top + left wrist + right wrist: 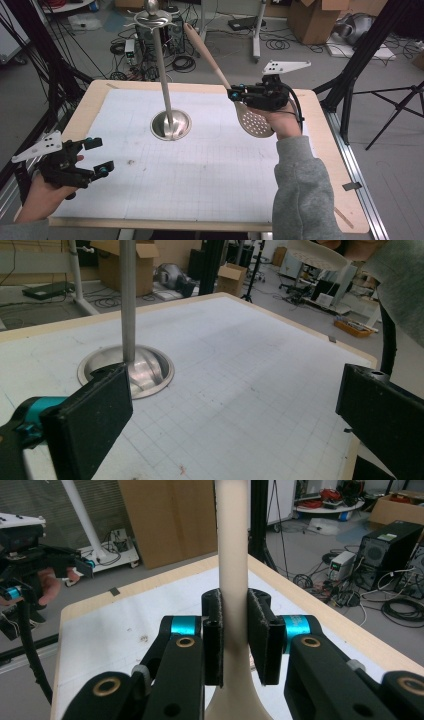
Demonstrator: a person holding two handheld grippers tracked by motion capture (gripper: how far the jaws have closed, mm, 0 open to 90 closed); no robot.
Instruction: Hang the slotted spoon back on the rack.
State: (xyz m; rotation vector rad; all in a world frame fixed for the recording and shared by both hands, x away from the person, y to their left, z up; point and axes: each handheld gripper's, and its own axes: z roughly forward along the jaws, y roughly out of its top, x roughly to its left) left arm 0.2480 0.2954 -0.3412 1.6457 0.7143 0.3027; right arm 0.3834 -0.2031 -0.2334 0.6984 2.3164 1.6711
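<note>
The right gripper (234, 640) is clamped on the neck of a slotted spoon (220, 75), its jaws pressing the pale handle from both sides. The perforated bowl hangs just below the gripper above the desk (330, 150), and the handle slants up toward the hooks atop the utensil stand (165, 90), which rises beyond and to one side. The left gripper (95, 156) hovers wide and empty, well apart. Judging by this, hanging is underway; next the handle's end must meet a hook.
</note>
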